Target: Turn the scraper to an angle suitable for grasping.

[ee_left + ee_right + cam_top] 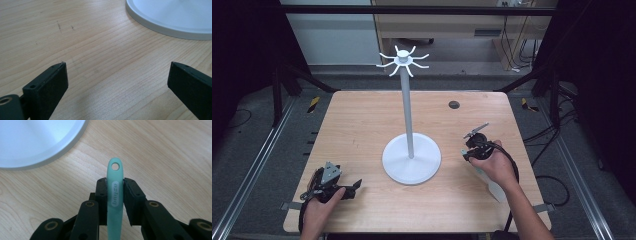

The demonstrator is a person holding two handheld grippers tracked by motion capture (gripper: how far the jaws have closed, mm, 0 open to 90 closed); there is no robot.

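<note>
We see the right claw (115, 192) closed on the handle of a mint-green utensil (115, 195), both black jaws pressed flat against its sides. The handle's rounded tip, pierced by a small hanging hole, sticks out just past the jaw ends, and a pale oval label with lettering we cannot read sits between them. In the high view the right claw (475, 145) rests near the right edge of the tabletop (362, 125), held in the right hand (497, 162); something pale lies under that forearm, but we cannot tell what it is.

The left claw (117, 75) is spread wide with nothing between its jaws, bare wood grain beneath. In the high view the left claw (354, 187) sits at the near left corner, held by the left hand (319, 207).

Between the two stands a white stand (411, 150): a round base near the tabletop's middle, an upright pole, and a crown of curved hooks on top. Its base rim (170, 27) lies near each claw, touching neither
</note>
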